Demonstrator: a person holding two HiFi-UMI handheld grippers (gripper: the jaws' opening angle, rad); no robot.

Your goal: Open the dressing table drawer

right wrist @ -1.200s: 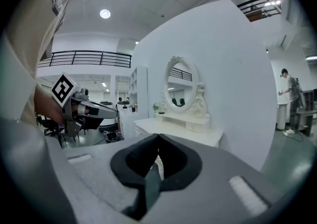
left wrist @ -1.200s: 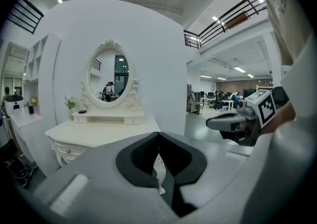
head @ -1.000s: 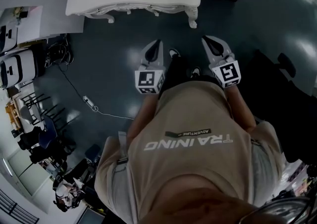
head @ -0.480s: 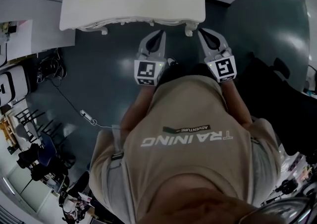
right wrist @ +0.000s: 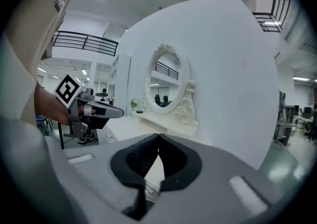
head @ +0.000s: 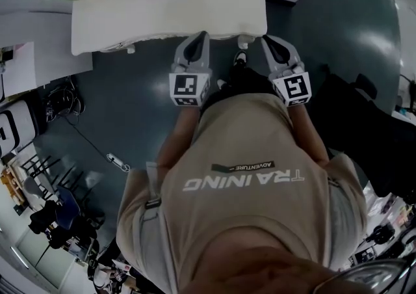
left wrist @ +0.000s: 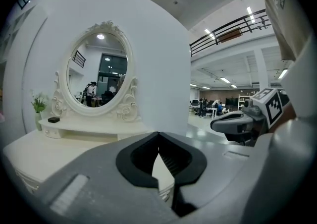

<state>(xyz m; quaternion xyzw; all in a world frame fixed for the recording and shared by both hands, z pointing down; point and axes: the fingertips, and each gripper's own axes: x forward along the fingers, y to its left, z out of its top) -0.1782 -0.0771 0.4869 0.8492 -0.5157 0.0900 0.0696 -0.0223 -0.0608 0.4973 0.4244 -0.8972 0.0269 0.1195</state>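
Note:
The white dressing table (head: 162, 6) stands at the top of the head view, its drawer front hidden below the tabletop edge. My left gripper (head: 198, 36) and right gripper (head: 269, 40) both reach the table's front edge, side by side. In the left gripper view the left gripper (left wrist: 158, 134) is shut with nothing between its tips, and the oval mirror (left wrist: 96, 77) rises beyond the tabletop (left wrist: 59, 151). The right gripper (right wrist: 158, 136) is likewise shut and empty, with the mirror (right wrist: 166, 86) ahead of it and the tabletop (right wrist: 130, 129) beside it.
A white wall stands behind the table. A small plant (left wrist: 38, 104) and a dark object (left wrist: 53, 119) sit on the mirror shelf. A cable with a power strip (head: 117, 159) lies on the dark floor at left, near chairs (head: 45, 214) and desks (head: 13, 130).
The person has stepped toward the dressing table. Both grippers have moved from over the open floor up to the table's front edge, still shut.

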